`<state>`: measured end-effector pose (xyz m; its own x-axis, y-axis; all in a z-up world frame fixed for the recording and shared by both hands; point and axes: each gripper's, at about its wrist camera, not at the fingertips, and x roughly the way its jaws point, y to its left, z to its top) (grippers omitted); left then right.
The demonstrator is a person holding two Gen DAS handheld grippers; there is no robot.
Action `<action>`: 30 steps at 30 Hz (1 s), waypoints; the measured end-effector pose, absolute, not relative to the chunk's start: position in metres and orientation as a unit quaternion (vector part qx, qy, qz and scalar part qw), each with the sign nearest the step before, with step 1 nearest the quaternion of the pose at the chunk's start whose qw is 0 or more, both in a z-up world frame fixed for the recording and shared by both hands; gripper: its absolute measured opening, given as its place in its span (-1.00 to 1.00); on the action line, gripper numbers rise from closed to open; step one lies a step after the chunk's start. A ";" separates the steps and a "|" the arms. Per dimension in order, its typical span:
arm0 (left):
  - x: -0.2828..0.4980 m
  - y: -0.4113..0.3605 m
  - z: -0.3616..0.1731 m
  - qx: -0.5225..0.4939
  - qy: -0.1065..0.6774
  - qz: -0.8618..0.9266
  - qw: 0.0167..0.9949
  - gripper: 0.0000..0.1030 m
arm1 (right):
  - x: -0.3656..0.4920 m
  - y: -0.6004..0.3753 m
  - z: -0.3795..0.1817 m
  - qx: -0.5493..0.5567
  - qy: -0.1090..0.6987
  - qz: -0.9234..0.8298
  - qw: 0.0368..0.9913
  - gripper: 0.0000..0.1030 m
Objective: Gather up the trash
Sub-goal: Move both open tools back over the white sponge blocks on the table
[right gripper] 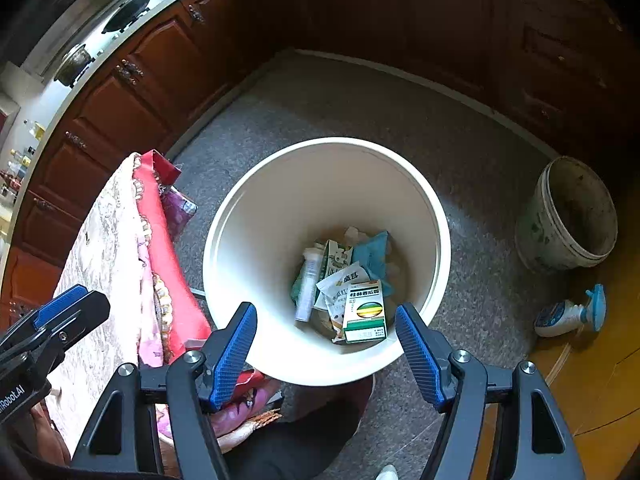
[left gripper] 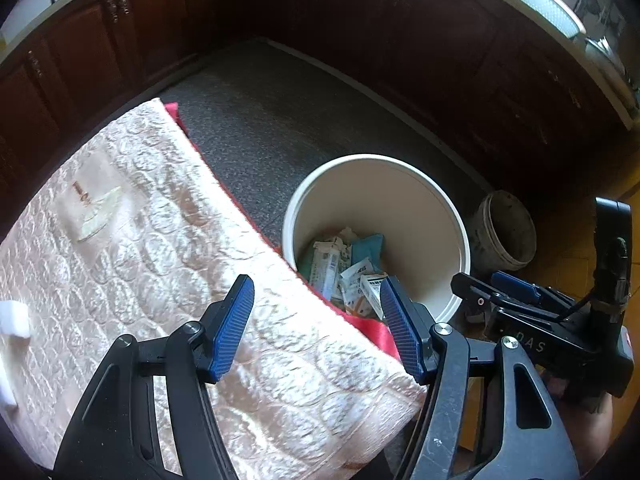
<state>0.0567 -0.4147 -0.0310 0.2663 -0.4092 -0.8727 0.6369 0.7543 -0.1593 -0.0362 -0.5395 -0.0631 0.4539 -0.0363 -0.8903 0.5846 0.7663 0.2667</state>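
A white trash bin point(right gripper: 256, 216) stands on the grey floor beside the table; it also shows in the left wrist view point(left gripper: 400, 208). Inside lie several pieces of trash: a green and white box point(right gripper: 365, 316), a white tube point(right gripper: 307, 284), packets and a blue pouch point(right gripper: 374, 256). My right gripper point(right gripper: 325, 344) is open and empty, above the bin's near rim. My left gripper point(left gripper: 317, 320) is open and empty, over the table's edge next to the bin. A piece of white trash point(left gripper: 14, 320) lies at the table's left edge.
The table has a cream quilted cover point(left gripper: 160, 240) over a red cloth point(right gripper: 164, 256). Dark wooden cabinets point(left gripper: 100, 52) ring the floor. A dirty grey bucket point(right gripper: 572, 216) and a spray bottle point(right gripper: 568, 314) stand to the right of the bin.
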 end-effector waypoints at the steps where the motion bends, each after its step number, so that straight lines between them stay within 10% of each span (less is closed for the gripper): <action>1: 0.057 -0.411 -0.030 0.110 0.506 -0.330 0.789 0.25 | -0.036 -0.538 -0.062 0.280 0.485 -0.193 0.805 0.35; 30: 0.081 -0.177 -0.020 0.038 0.492 -0.159 0.855 0.25 | 0.042 -0.386 0.000 0.182 0.476 -0.067 0.858 0.48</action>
